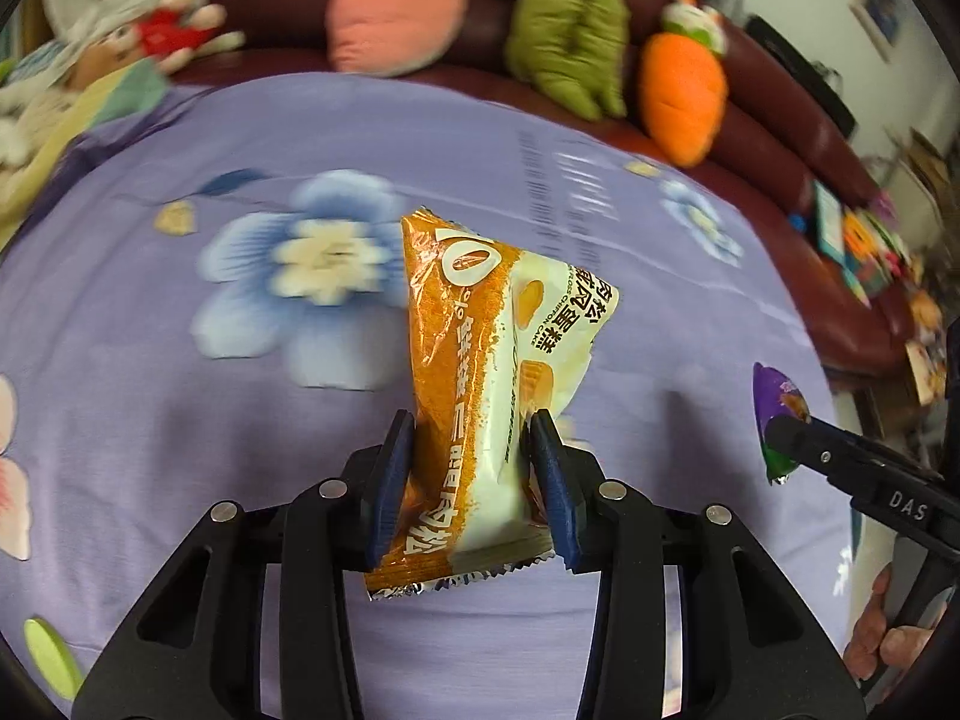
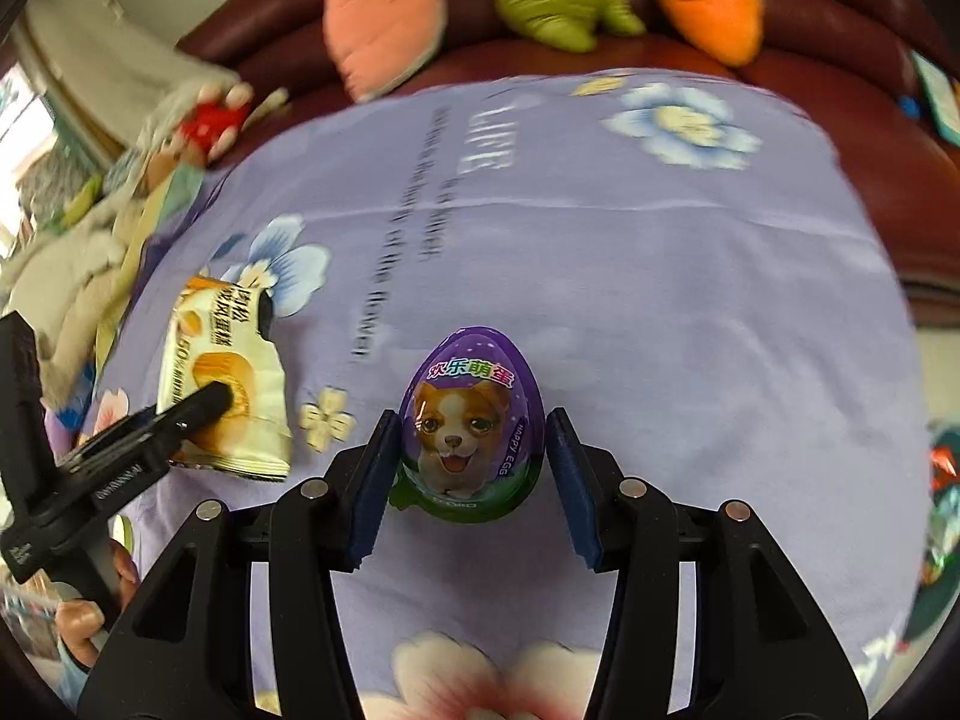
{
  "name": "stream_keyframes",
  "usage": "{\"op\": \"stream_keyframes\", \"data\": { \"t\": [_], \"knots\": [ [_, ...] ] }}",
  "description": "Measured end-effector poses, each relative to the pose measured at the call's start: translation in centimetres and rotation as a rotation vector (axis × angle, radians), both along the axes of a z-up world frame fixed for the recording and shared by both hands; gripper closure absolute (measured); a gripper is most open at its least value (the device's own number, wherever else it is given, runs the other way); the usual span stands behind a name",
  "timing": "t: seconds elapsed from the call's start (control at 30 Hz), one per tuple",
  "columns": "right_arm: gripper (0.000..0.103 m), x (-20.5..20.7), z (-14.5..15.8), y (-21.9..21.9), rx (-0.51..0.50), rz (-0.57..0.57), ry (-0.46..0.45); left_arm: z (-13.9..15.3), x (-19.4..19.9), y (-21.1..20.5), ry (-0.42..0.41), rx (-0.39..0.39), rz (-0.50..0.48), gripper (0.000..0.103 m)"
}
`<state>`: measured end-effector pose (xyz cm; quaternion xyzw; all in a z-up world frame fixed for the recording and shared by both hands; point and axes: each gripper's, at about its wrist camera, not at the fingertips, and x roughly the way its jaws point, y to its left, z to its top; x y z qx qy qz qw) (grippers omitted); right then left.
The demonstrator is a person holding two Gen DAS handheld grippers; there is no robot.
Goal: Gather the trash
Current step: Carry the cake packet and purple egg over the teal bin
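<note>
My left gripper (image 1: 474, 438) is shut on an orange-and-white cake wrapper (image 1: 480, 372) and holds it above the purple flowered cloth (image 1: 180, 420). The wrapper also shows at the left of the right wrist view (image 2: 228, 384), with the left gripper's fingertip on it. My right gripper (image 2: 471, 450) is shut on a purple egg-shaped package with a dog picture (image 2: 471, 426), pads against both its sides. That egg also shows at the right edge of the left wrist view (image 1: 777, 414), in the right gripper's fingers (image 1: 798, 432).
A dark red sofa (image 1: 780, 138) runs behind the cloth, with pink (image 1: 396, 6), green (image 1: 570, 30) and orange carrot (image 1: 681, 90) plush toys. More toys lie at the far left (image 1: 162, 30). Colourful items lie on the sofa at the right (image 1: 864, 240).
</note>
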<state>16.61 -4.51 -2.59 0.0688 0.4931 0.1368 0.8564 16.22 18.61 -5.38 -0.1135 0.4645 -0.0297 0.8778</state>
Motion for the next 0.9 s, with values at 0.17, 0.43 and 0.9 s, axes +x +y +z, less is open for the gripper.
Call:
{"op": "stream_keyframes", "data": {
  "t": [0.17, 0.43, 0.9],
  "knots": [
    [0.055, -2.6, 1.3, -5.7, 0.031, -0.094, -0.019, 0.7, 0.6, -6.6, -0.008, 0.009, -0.127, 0.062],
    [0.055, -7.3, 3.7, -14.4, 0.093, -0.227, -0.078, 2.2, 0.4, -17.3, -0.029, 0.036, -0.316, 0.062],
    [0.055, -15.3, 4.2, -31.7, 0.185, -0.516, -0.149, 1.4, -1.0, -36.3, 0.003, 0.073, -0.609, 0.062]
  ]
}}
